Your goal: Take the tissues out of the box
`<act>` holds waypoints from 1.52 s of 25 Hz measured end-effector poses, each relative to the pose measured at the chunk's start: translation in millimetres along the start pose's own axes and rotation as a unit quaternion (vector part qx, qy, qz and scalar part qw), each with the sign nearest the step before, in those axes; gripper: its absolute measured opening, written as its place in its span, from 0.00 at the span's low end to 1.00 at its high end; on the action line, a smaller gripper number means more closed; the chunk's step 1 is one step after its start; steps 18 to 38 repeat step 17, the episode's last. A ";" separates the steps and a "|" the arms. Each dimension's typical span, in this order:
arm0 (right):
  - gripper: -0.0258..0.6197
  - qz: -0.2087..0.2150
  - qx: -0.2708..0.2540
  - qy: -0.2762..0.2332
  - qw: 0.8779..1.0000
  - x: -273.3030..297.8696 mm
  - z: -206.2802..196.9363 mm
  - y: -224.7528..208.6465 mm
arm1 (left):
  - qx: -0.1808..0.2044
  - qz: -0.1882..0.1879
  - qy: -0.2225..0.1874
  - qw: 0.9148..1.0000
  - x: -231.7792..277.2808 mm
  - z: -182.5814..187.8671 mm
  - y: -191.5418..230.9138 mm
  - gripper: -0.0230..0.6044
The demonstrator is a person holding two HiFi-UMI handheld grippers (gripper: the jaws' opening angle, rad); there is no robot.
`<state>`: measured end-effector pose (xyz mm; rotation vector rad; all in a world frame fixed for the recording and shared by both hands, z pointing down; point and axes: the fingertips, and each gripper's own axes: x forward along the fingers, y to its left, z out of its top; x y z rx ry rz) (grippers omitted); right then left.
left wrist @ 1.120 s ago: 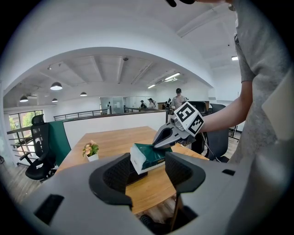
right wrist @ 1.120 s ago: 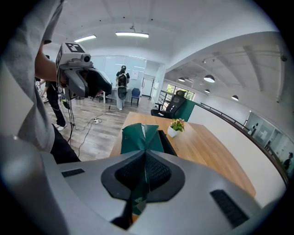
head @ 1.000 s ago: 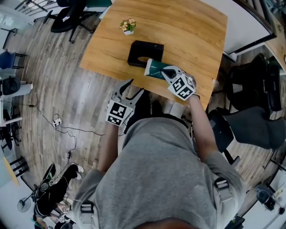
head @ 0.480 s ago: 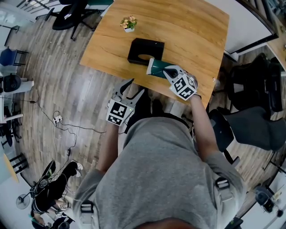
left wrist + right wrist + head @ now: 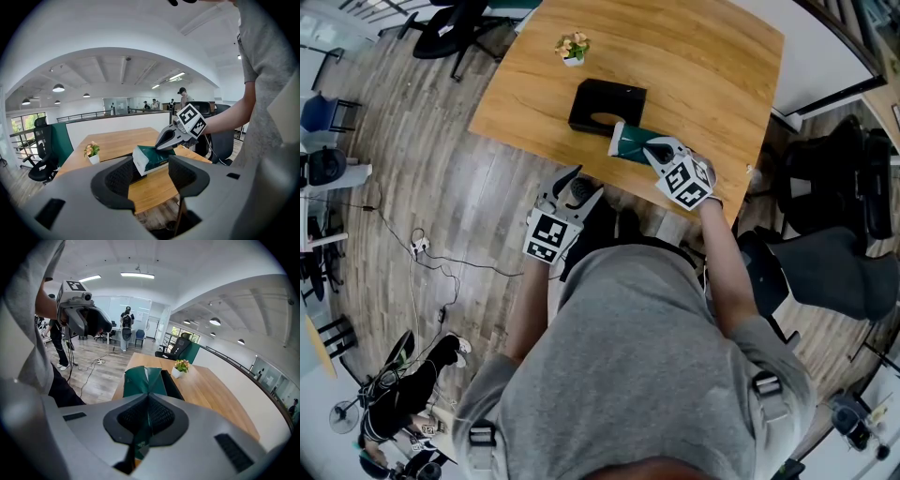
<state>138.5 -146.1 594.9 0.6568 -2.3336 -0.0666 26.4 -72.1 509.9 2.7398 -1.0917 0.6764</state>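
My right claw [image 5: 645, 148] is clamped on the dark green soft pack of tissues [image 5: 626, 142]. In the right gripper view the two jaws of this claw [image 5: 147, 401] are pressed together on a thin fold of the green wrapper, and the body of the pack [image 5: 143, 379] sticks out ahead of them. The pack sits over the near edge of the light wooden counter [image 5: 703, 66], just beside the near corner of the black rectangular box [image 5: 605, 106]. From the left gripper view the pack [image 5: 150, 158] looks raised and tilted, its pale end turned toward me. I cannot tell whether it touches the box. The box lies flat on the counter a little in from the near edge, with an oval opening in its top face. In the right gripper view it [image 5: 171, 383] shows as a dark strip just right of the pack.

My left claw [image 5: 575, 186] hangs off the counter, below the near edge and over the wood-plank floor [image 5: 412, 178]. Its jaws [image 5: 150, 180] stand wide apart and grip nothing; through the gap I only see the counter edge and the pack beyond.

A small flowering plant in a white pot [image 5: 572, 49] stands beyond the box, toward the counter's left edge, well apart from both claws.
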 end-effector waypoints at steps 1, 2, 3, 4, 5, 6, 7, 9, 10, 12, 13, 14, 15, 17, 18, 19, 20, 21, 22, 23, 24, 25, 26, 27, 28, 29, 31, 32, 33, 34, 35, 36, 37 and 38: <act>0.04 0.000 -0.002 0.002 1.000 0.1 -1.3 0.4 | -0.002 0.000 -0.001 1.000 0.0 -0.4 -0.6 0.44; 0.04 0.001 -0.004 0.004 1.000 0.1 -2.3 1.1 | -0.003 0.000 -0.001 1.000 -0.1 -0.8 -1.2 0.44; 0.04 0.002 -0.005 0.005 1.000 0.1 -3.1 1.7 | -0.003 0.001 -0.001 1.000 -0.1 -1.0 -1.8 0.44; 0.04 0.002 -0.005 0.006 1.000 -0.1 -3.7 1.9 | -0.003 0.001 -0.001 1.000 -0.1 -1.0 -2.1 0.44; 0.04 0.003 -0.005 0.007 1.000 -0.3 -4.0 1.8 | -0.003 0.002 -0.001 1.000 -0.2 -0.7 -2.1 0.44; 0.04 0.003 -0.005 0.007 1.000 -0.5 -4.0 1.5 | -0.003 0.003 -0.002 1.000 -0.3 -0.2 -1.8 0.44; 0.04 0.002 -0.006 0.007 1.000 -0.5 -3.9 1.2 | -0.003 0.004 -0.003 1.000 -0.6 0.3 -1.2 0.44; 0.04 0.002 -0.007 0.007 1.000 0.1 -3.9 0.9 | -0.003 0.006 -0.005 1.000 -1.3 0.2 0.0 0.44; 0.04 0.001 -0.007 0.007 1.000 0.6 -3.9 1.0 | -0.003 0.007 -0.005 1.000 -1.6 -0.4 0.4 0.44; 0.04 0.001 -0.010 0.009 1.000 1.3 -3.8 1.7 | -0.003 0.007 -0.004 1.000 -2.0 -2.1 0.8 0.44; 0.04 0.001 -0.013 0.011 1.000 1.6 -4.0 2.0 | -0.003 0.007 -0.004 1.000 -2.1 -2.5 1.1 0.44; 0.04 0.002 -0.016 0.014 1.000 1.9 -4.2 2.3 | -0.004 0.007 -0.004 1.000 -2.1 -2.6 1.5 0.44; 0.04 0.002 -0.020 0.016 1.000 2.1 -4.5 2.8 | -0.003 0.007 -0.005 1.000 -2.1 -2.4 1.8 0.44; 0.04 0.002 -0.027 0.021 0.999 2.1 -5.1 3.8 | -0.003 0.007 -0.005 1.000 -2.1 -1.8 1.9 0.44; 0.04 0.002 -0.027 0.021 0.999 2.1 -5.1 3.8 | -0.003 0.007 -0.005 1.000 -2.1 -1.8 1.9 0.44; 0.04 0.002 -0.027 0.021 0.999 2.1 -5.1 3.8 | -0.003 0.007 -0.005 1.000 -2.1 -1.8 1.9 0.44; 0.04 0.002 -0.027 0.021 0.999 2.1 -5.1 3.8 | -0.003 0.007 -0.005 1.000 -2.1 -1.8 1.9 0.44; 0.04 0.002 -0.027 0.021 0.999 2.1 -5.1 3.8 | -0.003 0.007 -0.005 1.000 -2.1 -1.8 1.9 0.44; 0.04 0.002 -0.027 0.021 0.999 2.1 -5.1 3.8 | -0.003 0.007 -0.005 1.000 -2.1 -1.8 1.9 0.44; 0.04 0.002 -0.027 0.021 0.999 2.1 -5.1 3.8 | -0.003 0.007 -0.005 1.000 -2.1 -1.8 1.9 0.44; 0.04 0.002 -0.027 0.021 0.999 2.1 -5.1 3.8 | -0.003 0.007 -0.005 1.000 -2.1 -1.8 1.9 0.44; 0.04 0.002 -0.027 0.021 0.999 2.1 -5.1 3.8 | -0.003 0.007 -0.005 1.000 -2.1 -1.8 1.9 0.44; 0.04 0.002 -0.027 0.021 0.999 2.1 -5.1 3.8 | -0.003 0.007 -0.005 1.000 -2.1 -1.8 1.9 0.44; 0.04 0.002 -0.027 0.021 0.999 2.1 -5.1 3.8 | -0.003 0.007 -0.005 1.000 -2.1 -1.8 1.9 0.44; 0.04 0.002 -0.027 0.021 0.999 2.1 -5.1 3.8 | -0.003 0.007 -0.005 1.000 -2.1 -1.8 1.9 0.44; 0.04 0.002 -0.027 0.021 0.999 2.1 -5.1 3.8 | -0.003 0.007 -0.005 1.000 -2.1 -1.8 1.9 0.44; 0.04 0.002 -0.027 0.021 0.999 2.1 -5.1 3.8 | -0.003 0.007 -0.005 1.000 -2.1 -1.8 1.9 0.44; 0.04 0.002 -0.027 0.021 0.999 2.1 -5.1 3.8 | -0.003 0.007 -0.005 1.000 -2.1 -1.8 1.9 0.44; 0.04 0.002 -0.027 0.021 0.999 2.1 -5.1 3.8 | -0.003 0.007 -0.005 1.000 -2.1 -1.8 1.9 0.44; 0.04 0.002 -0.027 0.021 0.999 2.1 -5.1 3.8 | -0.003 0.007 -0.005 1.000 -2.1 -1.8 1.9 0.44; 0.04 0.002 -0.027 0.021 0.999 2.1 -5.1 3.8 | -0.003 0.007 -0.005 1.000 -2.1 -1.8 1.9 0.44; 0.04 0.002 -0.027 0.021 0.999 2.1 -5.1 3.8 | -0.003 0.007 -0.005 1.000 -2.1 -1.8 1.9 0.44; 0.04 0.002 -0.027 0.021 0.999 2.1 -5.1 3.8 | -0.003 0.007 -0.005 1.000 -2.1 -1.8 1.9 0.44; 0.04 0.002 -0.027 0.021 0.999 2.1 -5.1 3.8 | -0.003 0.007 -0.005 1.000 -2.1 -1.8 1.9 0.44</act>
